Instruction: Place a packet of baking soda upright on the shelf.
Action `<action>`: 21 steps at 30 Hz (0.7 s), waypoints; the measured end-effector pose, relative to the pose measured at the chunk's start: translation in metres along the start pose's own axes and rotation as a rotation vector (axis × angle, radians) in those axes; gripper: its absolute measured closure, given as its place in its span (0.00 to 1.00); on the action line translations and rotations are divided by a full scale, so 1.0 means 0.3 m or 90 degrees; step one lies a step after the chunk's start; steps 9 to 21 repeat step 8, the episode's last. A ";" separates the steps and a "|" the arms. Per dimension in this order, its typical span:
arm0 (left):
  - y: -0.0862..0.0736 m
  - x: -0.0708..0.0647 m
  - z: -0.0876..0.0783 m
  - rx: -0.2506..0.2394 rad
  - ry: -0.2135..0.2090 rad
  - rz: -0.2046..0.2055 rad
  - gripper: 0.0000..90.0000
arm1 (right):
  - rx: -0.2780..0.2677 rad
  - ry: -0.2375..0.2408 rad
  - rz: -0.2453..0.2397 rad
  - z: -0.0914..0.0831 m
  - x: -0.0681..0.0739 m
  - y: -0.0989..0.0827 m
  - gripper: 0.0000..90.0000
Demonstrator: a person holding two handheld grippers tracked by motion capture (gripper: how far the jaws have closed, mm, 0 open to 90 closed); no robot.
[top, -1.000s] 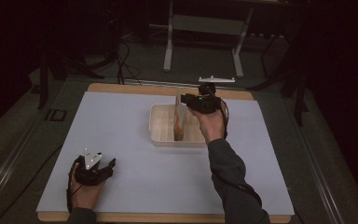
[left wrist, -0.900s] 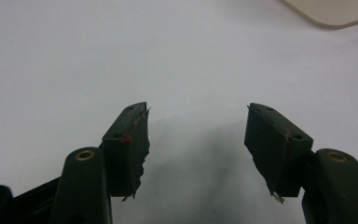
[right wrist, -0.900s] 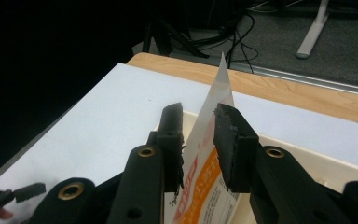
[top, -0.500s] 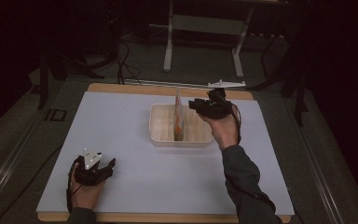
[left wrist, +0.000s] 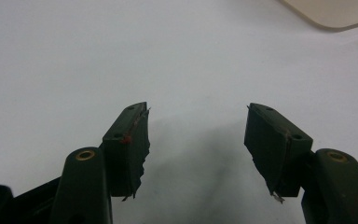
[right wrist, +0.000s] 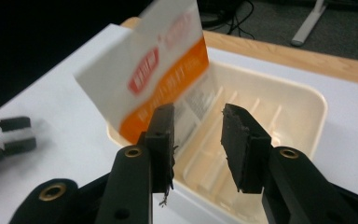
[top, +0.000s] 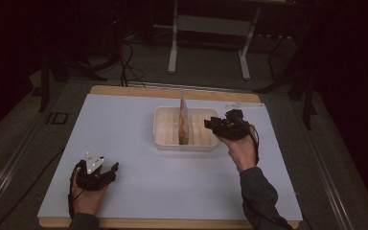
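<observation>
Black jaws clear of the packet, drawing off from the tray

Black-jawed right gripper (right wrist: 198,140) has just been opening and now stands partly parted, empty, at the right rim of the cream tray (top: 165,139) near the tabletop's far edge. Orange-and-white packet (right wrist: 158,77) stands on edge inside the tray; backing away straight and level seems best, to avoid tipping it. Its red label print is too blurred to read. Left gripper (left wrist: 196,135) rests wide apart, empty, near the front-left corner.

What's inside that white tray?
The white tray holds one orange-and-white packet standing on edge, upright in its ribbed slots. The rest of the ribbed floor looks bare. The strip of floor right behind the packet is hidden.
</observation>
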State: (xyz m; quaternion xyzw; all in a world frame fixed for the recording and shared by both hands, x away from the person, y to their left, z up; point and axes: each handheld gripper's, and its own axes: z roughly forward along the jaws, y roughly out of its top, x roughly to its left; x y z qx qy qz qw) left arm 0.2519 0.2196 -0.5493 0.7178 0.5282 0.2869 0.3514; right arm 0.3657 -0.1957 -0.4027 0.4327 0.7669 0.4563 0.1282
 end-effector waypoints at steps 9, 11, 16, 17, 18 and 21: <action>0.000 0.000 0.001 0.002 0.001 0.000 0.44 | 0.016 -0.023 0.018 -0.009 -0.059 -0.116 0.71; 0.000 0.000 0.001 0.002 0.001 0.000 0.44 | 0.016 -0.023 0.018 -0.009 -0.059 -0.116 0.71; 0.000 0.000 0.001 0.002 0.001 0.000 0.44 | 0.016 -0.023 0.018 -0.009 -0.059 -0.116 0.71; 0.000 0.000 0.001 0.002 0.001 0.000 0.44 | 0.016 -0.023 0.018 -0.009 -0.059 -0.116 0.71; 0.000 0.000 0.001 0.002 0.001 0.000 0.44 | 0.016 -0.023 0.018 -0.009 -0.059 -0.116 0.71; 0.000 0.000 0.001 0.002 0.001 0.000 0.44 | 0.016 -0.023 0.018 -0.009 -0.059 -0.116 0.71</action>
